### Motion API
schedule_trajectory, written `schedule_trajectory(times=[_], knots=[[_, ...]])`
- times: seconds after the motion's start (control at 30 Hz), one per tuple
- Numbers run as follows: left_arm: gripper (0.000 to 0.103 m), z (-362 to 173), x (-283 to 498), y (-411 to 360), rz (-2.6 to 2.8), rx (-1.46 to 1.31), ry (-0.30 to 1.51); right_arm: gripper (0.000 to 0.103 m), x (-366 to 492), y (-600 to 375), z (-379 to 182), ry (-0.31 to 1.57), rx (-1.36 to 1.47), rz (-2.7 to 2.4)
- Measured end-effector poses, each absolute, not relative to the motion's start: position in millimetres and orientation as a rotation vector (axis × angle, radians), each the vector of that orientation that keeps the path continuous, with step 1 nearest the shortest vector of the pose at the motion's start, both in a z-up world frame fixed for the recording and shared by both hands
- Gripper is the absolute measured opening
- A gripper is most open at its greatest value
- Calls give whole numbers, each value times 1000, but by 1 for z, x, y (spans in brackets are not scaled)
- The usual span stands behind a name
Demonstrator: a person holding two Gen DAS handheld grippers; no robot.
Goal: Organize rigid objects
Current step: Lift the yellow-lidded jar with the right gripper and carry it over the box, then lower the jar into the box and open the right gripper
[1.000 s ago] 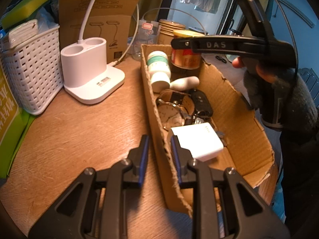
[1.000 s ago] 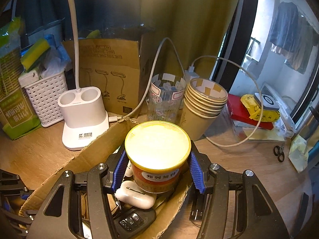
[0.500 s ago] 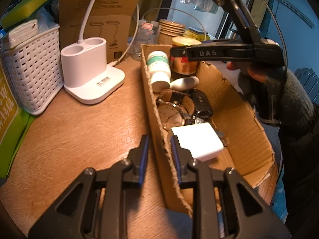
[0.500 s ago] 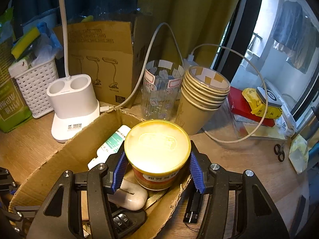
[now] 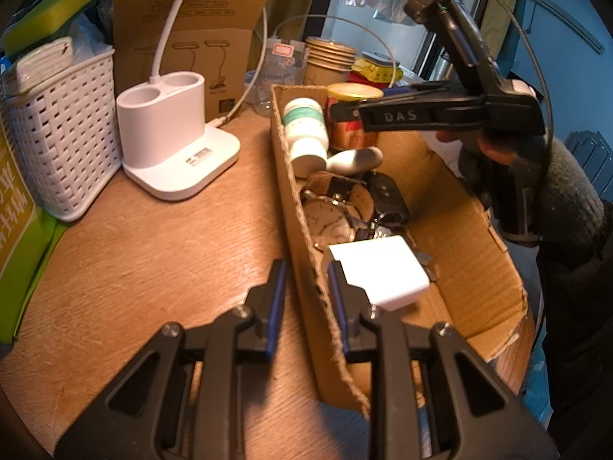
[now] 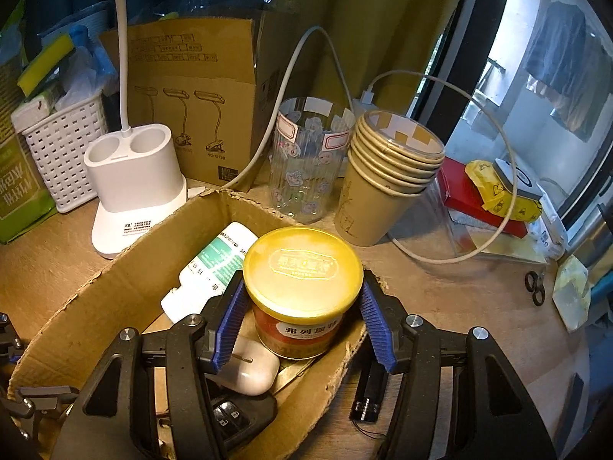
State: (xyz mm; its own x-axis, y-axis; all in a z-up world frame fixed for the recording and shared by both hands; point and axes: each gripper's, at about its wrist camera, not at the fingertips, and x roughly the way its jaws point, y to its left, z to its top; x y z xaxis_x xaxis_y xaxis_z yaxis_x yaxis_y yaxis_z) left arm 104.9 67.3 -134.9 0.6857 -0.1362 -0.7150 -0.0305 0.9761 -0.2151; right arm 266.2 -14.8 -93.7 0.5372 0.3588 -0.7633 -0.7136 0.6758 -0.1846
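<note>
A shallow cardboard box [image 5: 459, 253] lies on the wooden table. My left gripper [image 5: 304, 299] is shut on its near left wall. Inside lie a white charger [image 5: 383, 272], a wristwatch [image 5: 329, 218], a car key [image 5: 387, 195], a white earbud case [image 6: 253, 368] and a white bottle [image 6: 214, 264]. A red jar with a gold lid [image 6: 302, 268] stands in the box's far corner. My right gripper [image 6: 302, 326] straddles the jar, its blue pads [image 6: 230, 322] just off the lid's sides. In the left wrist view the right gripper [image 5: 345, 113] reaches over the jar [image 5: 350, 134].
A white lamp base [image 5: 172, 145] and a white basket [image 5: 61, 130] stand left of the box. Behind it are a brown carton [image 6: 199, 96], a glass tumbler [image 6: 306, 161], stacked paper cups [image 6: 383, 184] and white cables. A small black object [image 6: 369, 395] lies by the box's right wall.
The right gripper has brought the jar down into the box's far corner. The jar now sits further forward between the pads, which have eased off it. The left gripper has not moved.
</note>
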Motion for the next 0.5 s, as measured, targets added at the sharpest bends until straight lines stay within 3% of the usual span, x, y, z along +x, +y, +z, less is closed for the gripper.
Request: schedule_trajectory(times=[0.5], knots=[[23,-135,105,67,-59,-216,814,66,250,-18,-95,733,-598,673]])
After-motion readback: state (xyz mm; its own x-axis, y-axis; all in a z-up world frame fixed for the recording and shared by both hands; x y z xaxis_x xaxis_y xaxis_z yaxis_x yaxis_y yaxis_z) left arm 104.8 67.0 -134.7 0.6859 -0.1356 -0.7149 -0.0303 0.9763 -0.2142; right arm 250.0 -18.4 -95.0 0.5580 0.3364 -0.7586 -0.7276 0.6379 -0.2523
